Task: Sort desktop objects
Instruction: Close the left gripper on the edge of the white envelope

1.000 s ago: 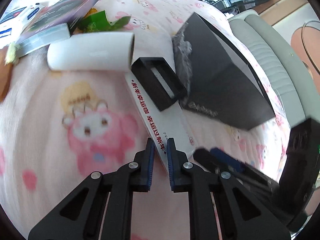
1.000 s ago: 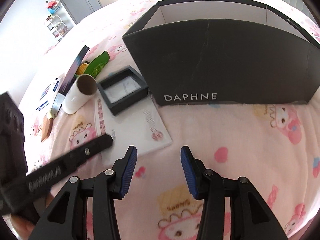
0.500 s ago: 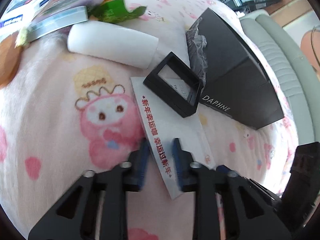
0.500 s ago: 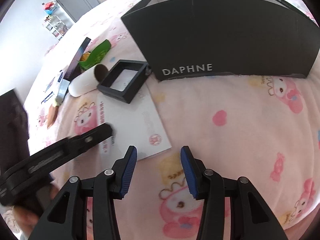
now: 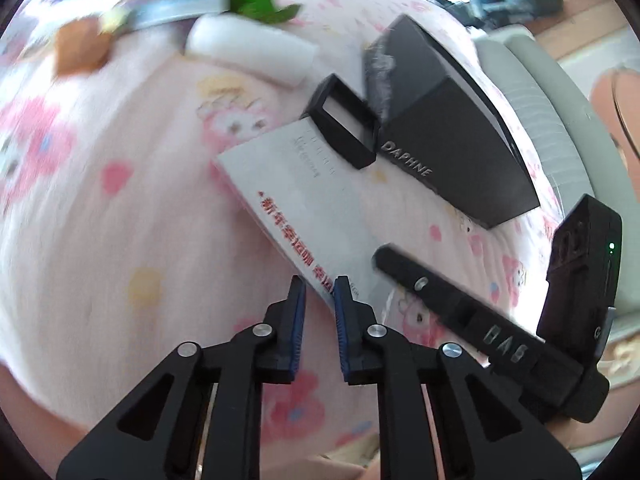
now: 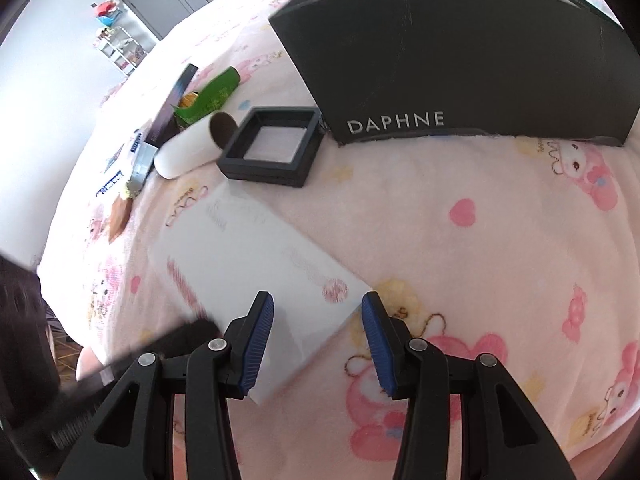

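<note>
A white envelope (image 5: 304, 188) with red print lies on the pink cartoon blanket (image 5: 100, 240). My left gripper (image 5: 320, 300) has its jaws closing on the envelope's near edge, and the pads pinch it. In the right wrist view the envelope (image 6: 248, 256) reaches in under my right gripper (image 6: 318, 320), which is open and holds nothing. A small black frame case (image 6: 272, 148) sits just beyond the envelope's far end. Behind it stands the black DAPHNE box (image 6: 460, 60), open at the top. The left gripper's arm (image 6: 160, 344) shows as a dark blur at lower left.
A white tube (image 6: 188, 152), a green packet (image 6: 212, 92), a dark flat box (image 6: 176, 96) and small items lie in a cluster at the far left. A grey padded edge (image 5: 560, 120) runs behind the DAPHNE box. The right gripper's finger (image 5: 420, 280) lies close beside my left one.
The envelope has slid out from under the black frame case toward me and turned. My left gripper loosened briefly, then pinched the envelope again. The right gripper drifted over its near corner.
</note>
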Tool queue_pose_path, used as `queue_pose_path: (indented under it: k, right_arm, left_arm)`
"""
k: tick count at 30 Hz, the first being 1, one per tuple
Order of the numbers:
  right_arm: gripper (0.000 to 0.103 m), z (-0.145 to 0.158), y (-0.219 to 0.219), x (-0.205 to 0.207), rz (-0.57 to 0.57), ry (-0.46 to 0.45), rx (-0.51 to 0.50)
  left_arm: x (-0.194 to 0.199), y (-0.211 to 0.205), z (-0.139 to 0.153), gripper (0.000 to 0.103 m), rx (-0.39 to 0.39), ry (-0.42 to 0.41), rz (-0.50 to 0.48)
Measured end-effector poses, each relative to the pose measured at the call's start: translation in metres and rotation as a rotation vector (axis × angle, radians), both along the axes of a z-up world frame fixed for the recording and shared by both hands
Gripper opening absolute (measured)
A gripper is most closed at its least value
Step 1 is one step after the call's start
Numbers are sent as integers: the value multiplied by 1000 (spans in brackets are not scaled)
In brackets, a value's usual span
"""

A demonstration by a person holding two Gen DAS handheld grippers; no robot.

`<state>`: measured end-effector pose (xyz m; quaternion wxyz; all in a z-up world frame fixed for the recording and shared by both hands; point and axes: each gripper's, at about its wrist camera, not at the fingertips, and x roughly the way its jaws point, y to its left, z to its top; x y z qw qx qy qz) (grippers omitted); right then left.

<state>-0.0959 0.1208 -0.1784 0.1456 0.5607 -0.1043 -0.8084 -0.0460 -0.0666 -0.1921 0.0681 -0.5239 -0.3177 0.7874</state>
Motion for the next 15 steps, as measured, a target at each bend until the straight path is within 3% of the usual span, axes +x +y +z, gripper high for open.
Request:
queue_pose_path:
  k: [2, 4, 9, 12, 15]
  right_arm:
    - [42, 4, 1, 2, 1, 11, -3]
    - [42, 6, 3, 4, -1, 10, -2]
    - [42, -1, 3, 9, -10, -26, -4]
    - [42, -6, -3, 11, 7, -47, 12]
    - [43, -9, -10, 13, 33, -60, 21]
  left_arm:
    - [6, -10, 1, 18, 0, 5, 53]
    - [1, -20, 3, 19, -56, 6, 78]
    - [-22, -31, 8, 19, -141, 51, 78]
    - [-38, -30, 0, 26, -183, 43, 75]
    - [-46, -27, -9, 27, -151, 24, 61]
